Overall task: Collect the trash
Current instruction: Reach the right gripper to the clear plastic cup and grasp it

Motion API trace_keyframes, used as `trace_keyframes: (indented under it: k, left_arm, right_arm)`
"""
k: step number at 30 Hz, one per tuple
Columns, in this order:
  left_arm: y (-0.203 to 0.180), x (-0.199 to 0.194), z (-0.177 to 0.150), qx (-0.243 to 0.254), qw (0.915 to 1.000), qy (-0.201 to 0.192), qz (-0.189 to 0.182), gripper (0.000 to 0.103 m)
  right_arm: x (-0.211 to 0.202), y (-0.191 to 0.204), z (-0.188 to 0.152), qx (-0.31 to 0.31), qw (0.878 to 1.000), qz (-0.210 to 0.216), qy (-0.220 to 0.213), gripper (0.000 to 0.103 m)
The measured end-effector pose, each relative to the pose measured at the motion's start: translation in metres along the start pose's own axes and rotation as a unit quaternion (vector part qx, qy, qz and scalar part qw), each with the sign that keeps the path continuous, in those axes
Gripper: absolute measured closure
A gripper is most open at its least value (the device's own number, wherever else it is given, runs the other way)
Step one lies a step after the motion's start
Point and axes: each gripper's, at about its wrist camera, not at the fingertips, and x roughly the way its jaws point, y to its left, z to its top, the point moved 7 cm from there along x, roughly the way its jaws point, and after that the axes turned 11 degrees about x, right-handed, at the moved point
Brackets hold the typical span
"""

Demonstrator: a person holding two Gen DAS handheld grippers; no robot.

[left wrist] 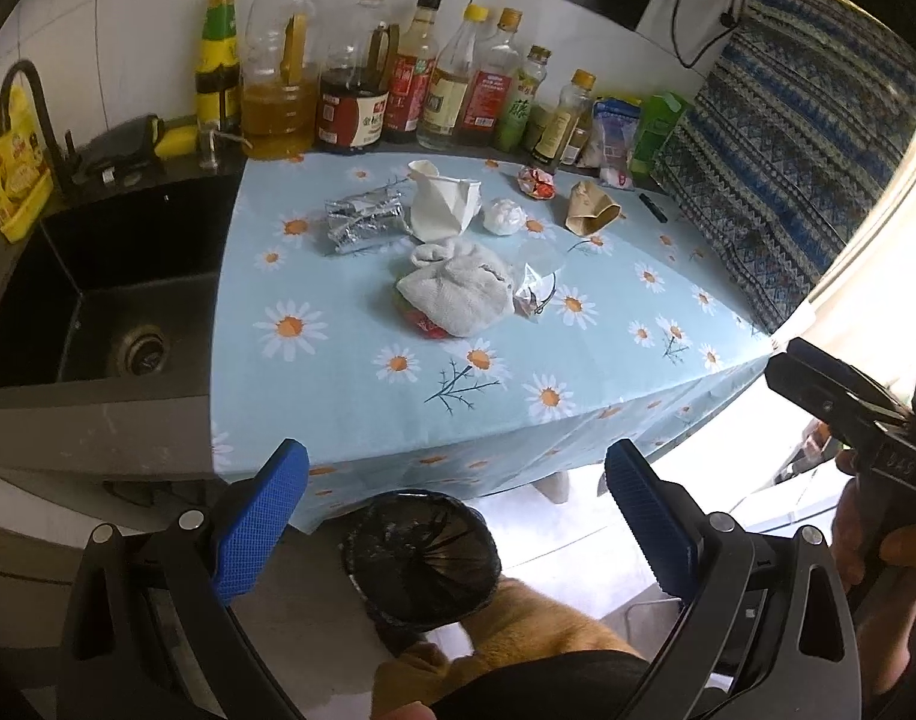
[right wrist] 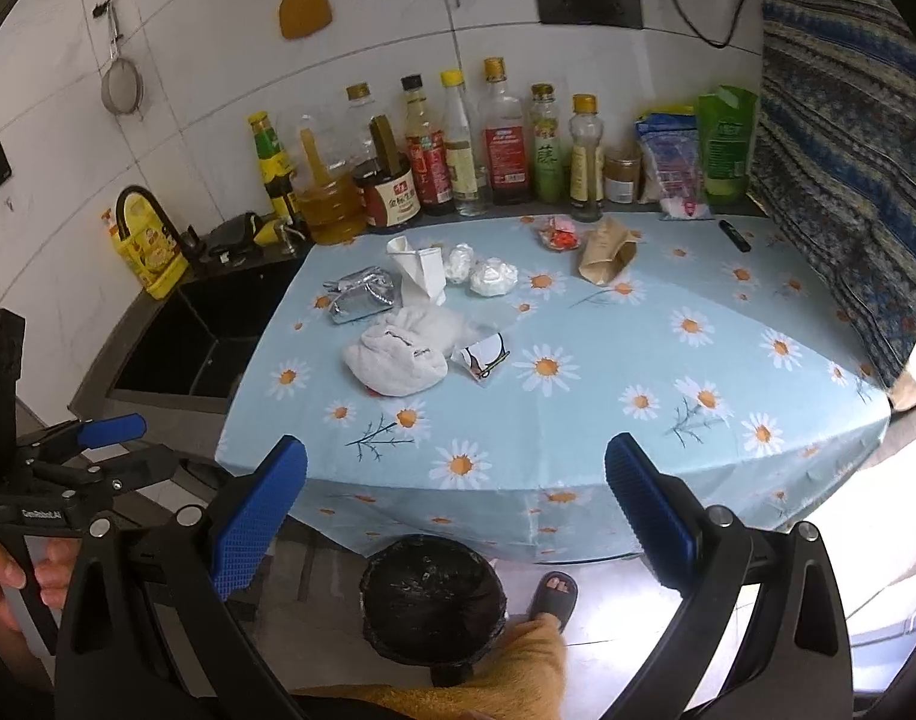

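**Both tools held back from the table, trash uncollected, bin on the floor below.**

Nearest, the left tool [left wrist: 458,516] and right tool [right wrist: 456,513] both stand wide with nothing between their blue pads, above the black-lined bin [right wrist: 434,603] that sits on the floor just beside the table [right wrist: 577,420] edge and a slippered foot [right wrist: 553,597]. Mid-table lies a white cloth [right wrist: 398,354] that partly covers a red wrapper, touching a clear printed wrapper [right wrist: 481,357]; a grasp there may lift the cloth with the trash. Beyond lie the foil wad [right wrist: 362,294], a crushed white cup [right wrist: 422,270], tissue balls [right wrist: 492,277] and a brown paper cup [right wrist: 604,252]. Farthest, the row of bottles [right wrist: 499,138] stands close behind; an overlong reach could topple one, and light scraps may miss the bin on release.
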Motion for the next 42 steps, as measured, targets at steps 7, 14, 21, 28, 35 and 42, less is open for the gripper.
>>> trace_keyframes:
  k: [7,14,21,28,35,42]
  left_arm:
    - [0.009,0.03,0.014,-0.024,0.9997,0.005,0.0,0.007]
    - [0.017,0.072,0.023,-0.06,0.9978,0.028,-0.008,0.007]
    - [0.019,0.109,0.027,-0.104,0.9929,0.054,-0.02,0.007]
    - [0.029,0.133,0.026,-0.139,0.9869,0.082,-0.012,0.007]
    - [0.038,0.145,0.023,-0.168,0.9812,0.095,-0.007,0.007]
    - [0.038,0.151,0.028,-0.168,0.9813,0.092,-0.013,0.007]
  right_arm:
    - [0.051,-0.008,0.022,-0.032,0.999,0.005,0.017,0.005]
    - [0.118,-0.029,0.036,-0.021,0.997,0.03,0.069,0.005]
    - [0.18,-0.037,0.051,-0.024,0.991,0.058,0.117,0.005]
    - [0.235,-0.038,0.056,-0.033,0.984,0.073,0.16,0.01]
    - [0.264,-0.039,0.052,-0.038,0.979,0.073,0.188,0.02]
    - [0.272,-0.046,0.059,-0.028,0.98,0.073,0.182,0.032]
